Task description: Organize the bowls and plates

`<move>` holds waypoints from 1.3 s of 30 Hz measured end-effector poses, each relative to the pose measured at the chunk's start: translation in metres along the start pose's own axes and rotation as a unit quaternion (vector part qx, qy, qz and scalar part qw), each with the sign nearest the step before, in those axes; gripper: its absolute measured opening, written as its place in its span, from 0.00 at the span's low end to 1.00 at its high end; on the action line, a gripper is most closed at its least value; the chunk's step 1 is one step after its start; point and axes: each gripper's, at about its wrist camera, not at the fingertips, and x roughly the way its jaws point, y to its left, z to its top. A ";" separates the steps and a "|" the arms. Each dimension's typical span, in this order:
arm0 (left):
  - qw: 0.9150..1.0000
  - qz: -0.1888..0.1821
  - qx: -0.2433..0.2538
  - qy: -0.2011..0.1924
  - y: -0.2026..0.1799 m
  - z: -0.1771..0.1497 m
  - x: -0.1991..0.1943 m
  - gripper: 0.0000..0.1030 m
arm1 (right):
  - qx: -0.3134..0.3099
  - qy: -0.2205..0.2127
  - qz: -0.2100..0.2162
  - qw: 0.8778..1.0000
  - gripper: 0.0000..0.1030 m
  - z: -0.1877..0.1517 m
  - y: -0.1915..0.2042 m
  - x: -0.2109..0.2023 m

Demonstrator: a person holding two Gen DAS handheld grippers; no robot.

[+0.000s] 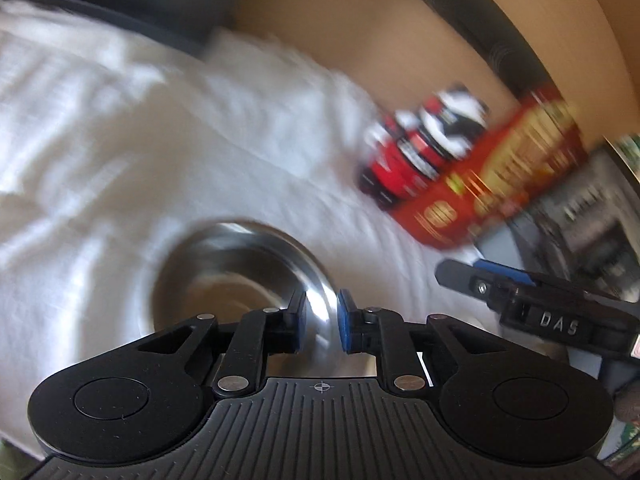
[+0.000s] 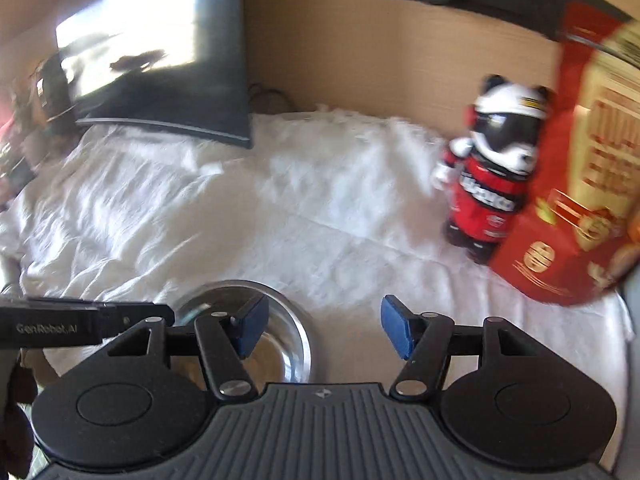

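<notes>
A shiny steel bowl (image 1: 240, 276) sits on a white cloth (image 1: 100, 152). My left gripper (image 1: 322, 322) is shut on the bowl's right rim, one blue pad inside and one outside. In the right wrist view the same bowl (image 2: 280, 344) lies low and left of centre. My right gripper (image 2: 324, 330) is open and empty, its left finger above the bowl and its right finger over the cloth. The right gripper also shows at the right of the left wrist view (image 1: 520, 300); the left gripper's side shows in the right wrist view (image 2: 80, 324).
A red and black bear figure (image 2: 488, 176) and a red printed box (image 2: 580, 184) stand at the back right against a tan wall. A dark monitor (image 2: 160, 56) stands at the back left. The white cloth (image 2: 200, 208) is wrinkled. Both views are motion-blurred.
</notes>
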 end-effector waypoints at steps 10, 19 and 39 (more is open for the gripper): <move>0.991 -0.092 0.081 0.062 -0.051 -0.024 0.020 0.12 | 0.174 -0.029 -0.094 0.980 0.61 -0.081 -0.080 -0.071; 0.973 -0.124 0.171 0.094 -0.124 -0.037 0.038 0.13 | 0.268 0.002 -0.213 0.939 0.61 -0.153 -0.154 -0.116; 0.994 0.040 0.029 0.098 -0.088 -0.061 0.031 0.18 | 0.103 0.038 -0.053 0.993 0.61 -0.101 -0.118 -0.035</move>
